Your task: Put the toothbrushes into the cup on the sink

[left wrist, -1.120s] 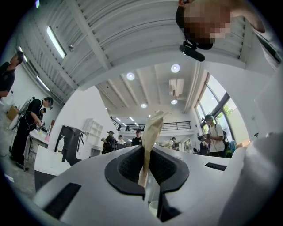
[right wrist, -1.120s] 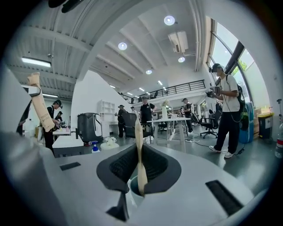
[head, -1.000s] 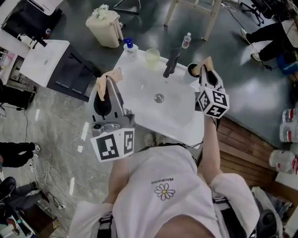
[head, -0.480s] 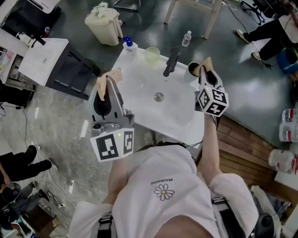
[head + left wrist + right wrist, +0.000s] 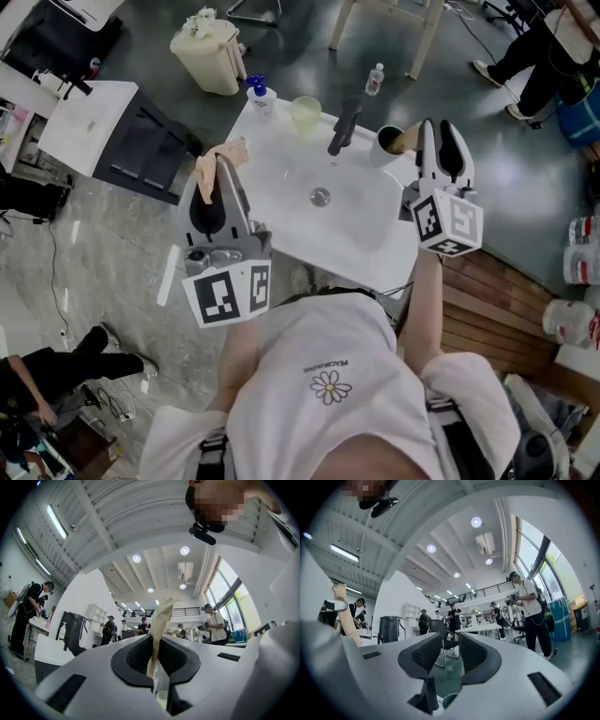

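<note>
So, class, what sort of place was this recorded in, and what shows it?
Probably a workshop or lab hall: the sink stands free on a grey floor, people stand among desks, and the ceiling is high.

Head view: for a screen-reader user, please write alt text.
From above, a person at a white sink grips a tan toothbrush in the jaws of the left gripper. The right gripper, jaws apart and empty, hovers by the cup holding a second toothbrush.
</note>
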Tool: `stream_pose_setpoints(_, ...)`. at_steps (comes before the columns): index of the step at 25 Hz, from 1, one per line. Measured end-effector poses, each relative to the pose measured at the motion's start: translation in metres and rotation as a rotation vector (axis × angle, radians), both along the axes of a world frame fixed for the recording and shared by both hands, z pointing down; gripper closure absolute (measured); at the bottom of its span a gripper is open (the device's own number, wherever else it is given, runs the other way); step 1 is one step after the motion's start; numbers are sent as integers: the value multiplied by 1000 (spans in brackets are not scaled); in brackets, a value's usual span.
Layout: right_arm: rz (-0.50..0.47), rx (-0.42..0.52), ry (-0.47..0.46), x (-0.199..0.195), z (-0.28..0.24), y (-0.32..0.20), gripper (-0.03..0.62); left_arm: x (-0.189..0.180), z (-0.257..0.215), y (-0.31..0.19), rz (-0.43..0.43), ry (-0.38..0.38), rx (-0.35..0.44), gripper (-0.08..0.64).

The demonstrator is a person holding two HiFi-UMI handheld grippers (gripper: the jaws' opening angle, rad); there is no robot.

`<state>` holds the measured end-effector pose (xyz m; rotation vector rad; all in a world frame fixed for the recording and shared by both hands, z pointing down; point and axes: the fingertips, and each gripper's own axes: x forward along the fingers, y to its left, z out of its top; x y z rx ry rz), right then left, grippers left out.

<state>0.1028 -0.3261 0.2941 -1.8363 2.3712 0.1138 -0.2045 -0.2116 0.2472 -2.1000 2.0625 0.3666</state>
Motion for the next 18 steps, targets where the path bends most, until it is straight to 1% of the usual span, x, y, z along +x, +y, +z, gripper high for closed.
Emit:
stream_pose_setpoints(2,-29,93,2,-13,-32,24,499,1,-1,1,4,3,4,526)
stream_pose_setpoints(4,-80,166,8,-32,-54,49,500,2,-1,2,10,7,8,526)
stream_pose_setpoints(5,-108,192,7,-43,-60,60,506,4,-2,2,14,9,10,526)
stream_pose_setpoints(7,-150,224,3,-62,-62,76,538,7,-3,2,25,12,14,526)
stream_pose_setpoints(9,-167,222,2,-76,-53,84,560,12,-2,2,39,11,15,526)
stream_pose_setpoints(12,-193,172,-14,-90,-35,91,576,21,1,4,57,8,17,526)
stream_pose_setpoints(15,-216,133,-15,-100,-25,96,580,28,4,6,72,3,12,526)
stream_pose_setpoints(18,-229,124,-21,-103,-22,98,580,31,7,6,80,0,6,526)
